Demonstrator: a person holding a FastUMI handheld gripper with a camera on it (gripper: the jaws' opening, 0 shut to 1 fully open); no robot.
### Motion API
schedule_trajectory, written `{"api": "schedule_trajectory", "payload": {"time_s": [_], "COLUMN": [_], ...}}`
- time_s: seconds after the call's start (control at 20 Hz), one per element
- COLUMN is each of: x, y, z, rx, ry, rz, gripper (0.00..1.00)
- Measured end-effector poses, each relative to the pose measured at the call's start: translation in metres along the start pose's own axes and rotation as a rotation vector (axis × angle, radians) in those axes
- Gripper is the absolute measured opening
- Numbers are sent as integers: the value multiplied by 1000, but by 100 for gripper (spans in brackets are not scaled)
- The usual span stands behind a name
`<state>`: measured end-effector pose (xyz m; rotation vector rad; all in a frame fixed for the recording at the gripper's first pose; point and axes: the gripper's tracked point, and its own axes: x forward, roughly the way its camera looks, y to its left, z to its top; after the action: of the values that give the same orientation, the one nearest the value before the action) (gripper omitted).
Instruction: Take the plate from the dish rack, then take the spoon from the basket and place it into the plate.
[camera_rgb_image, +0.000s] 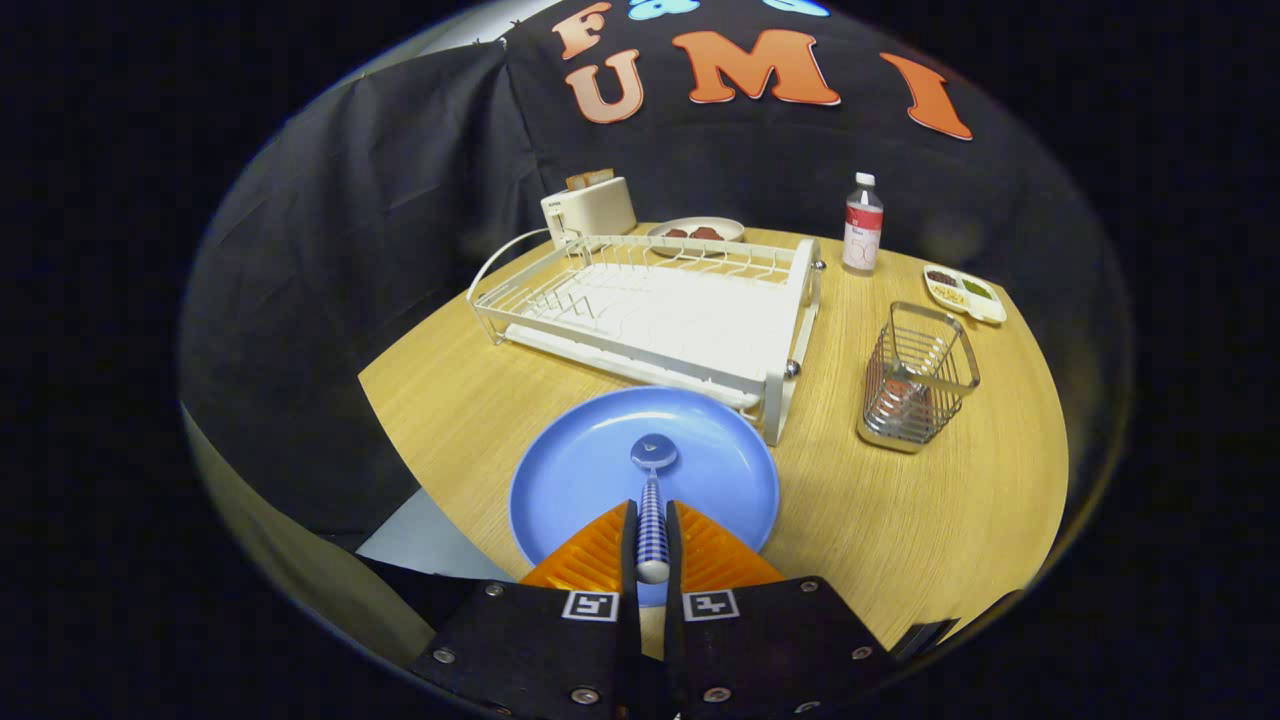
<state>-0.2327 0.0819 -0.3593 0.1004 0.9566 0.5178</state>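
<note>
Now gripper (651, 535) clamped on spoon (652, 500), bowl ahead over plate (570, 480).

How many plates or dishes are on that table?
3. A blue plate just ahead of the fingers, under the spoon the gripper holds; a plate of food behind the dish rack; a divided snack tray beyond the wire basket.

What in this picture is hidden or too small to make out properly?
All in the gripper view:
- Near edge of the blue plate: covered by the gripper, whose fingers clamp the spoon handle.
- Spoon bowl: touching the plate or hovering, cannot tell.
- Wire basket contents: blurred behind its wires.
- Food on the far plate and small tray: too small to identify.
- Toaster base: hidden behind the dish rack.
</note>
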Motion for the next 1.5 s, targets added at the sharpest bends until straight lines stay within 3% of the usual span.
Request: {"api": "schedule_trajectory", "payload": {"time_s": [0.25,0.6,0.75,0.85,1.1,1.5], "x": [11,11,-3,-14,-44,-111], "y": [-13,-16,-21,-24,-23,6], "z": [-33,-24,-8,17,113,236], "rx": [-16,-47,-41,-36,-27,-145], "ry": [64,78,61,19,-187,-458], "rz": [-43,-79,-92,-116,-159,-222], "gripper": [9,16,28,34,38,47]}}
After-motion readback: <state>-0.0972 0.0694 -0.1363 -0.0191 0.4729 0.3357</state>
